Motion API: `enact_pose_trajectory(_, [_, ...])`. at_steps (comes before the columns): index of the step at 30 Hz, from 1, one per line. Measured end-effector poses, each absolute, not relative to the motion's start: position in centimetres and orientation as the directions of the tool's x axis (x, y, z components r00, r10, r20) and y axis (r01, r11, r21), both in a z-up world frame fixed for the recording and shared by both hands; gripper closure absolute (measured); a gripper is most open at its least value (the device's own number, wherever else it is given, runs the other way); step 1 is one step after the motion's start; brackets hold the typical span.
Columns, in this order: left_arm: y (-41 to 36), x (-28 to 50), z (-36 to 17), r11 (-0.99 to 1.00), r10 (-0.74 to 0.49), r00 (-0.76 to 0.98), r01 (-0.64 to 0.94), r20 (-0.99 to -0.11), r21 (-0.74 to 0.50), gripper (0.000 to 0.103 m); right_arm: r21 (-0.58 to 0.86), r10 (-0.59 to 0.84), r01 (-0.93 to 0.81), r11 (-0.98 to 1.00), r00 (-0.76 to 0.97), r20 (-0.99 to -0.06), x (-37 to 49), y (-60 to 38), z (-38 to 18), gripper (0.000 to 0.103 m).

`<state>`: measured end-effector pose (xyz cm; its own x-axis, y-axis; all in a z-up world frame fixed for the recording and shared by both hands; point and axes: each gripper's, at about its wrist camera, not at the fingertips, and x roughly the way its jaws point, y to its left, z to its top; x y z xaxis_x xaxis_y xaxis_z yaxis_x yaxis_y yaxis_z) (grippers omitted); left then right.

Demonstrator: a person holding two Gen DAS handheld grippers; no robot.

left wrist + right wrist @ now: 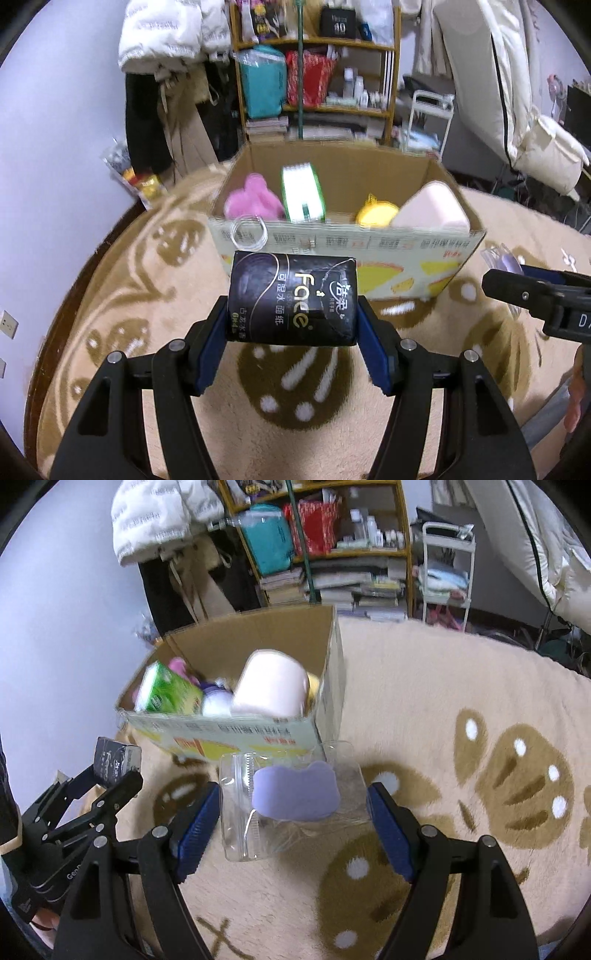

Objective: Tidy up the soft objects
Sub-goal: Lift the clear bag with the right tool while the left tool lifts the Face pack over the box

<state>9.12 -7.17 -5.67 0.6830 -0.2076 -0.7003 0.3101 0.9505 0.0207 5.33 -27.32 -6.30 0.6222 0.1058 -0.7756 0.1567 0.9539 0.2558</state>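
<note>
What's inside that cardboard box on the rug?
The cardboard box holds a pink plush toy, a green tissue pack, a yellow item and a pale pink cushion. Its bottom is hidden.

- The cardboard box (343, 247) stands on the rug (122, 295), ahead of both grippers.
- In the box: a plush toy (251, 197) at the left, a tissue pack (301, 192) just right of it, a rounded cushion (430, 208) at the right.
- The shelf unit (317, 74) stands behind the box.
- The left gripper (291, 328) holds a tissue packet (291, 299) before the box; the right gripper (293, 827) holds a clear pouch (291, 801).
</note>
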Motion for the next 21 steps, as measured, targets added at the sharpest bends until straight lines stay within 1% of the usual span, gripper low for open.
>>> enact_pose_trajectory(6, [-6.4, 8.8, -3.1, 0.958, -0.189, 0.768, 0.28, -0.613, 0.056, 0.039, 0.281, 0.106, 0.128, 0.951, 0.72, -0.686, 4.8, -26.7, -4.1, 0.019])
enact_pose_trajectory(11, [-6.4, 9.6, -1.5, 0.956, -0.188, 0.797, 0.284, -0.575, 0.081, 0.039, 0.278, 0.101, 0.094, 0.956, 0.784, -0.612, 5.1, -26.5, -2.4, 0.019])
enact_pose_trajectory(21, [-7.4, 12.4, -0.1, 0.938, -0.21, 0.828, 0.321, -0.519, 0.133, 0.039, 0.233, 0.085, 0.053, 0.971, 0.835, -0.543, 7.9, -25.7, -1.4, 0.019])
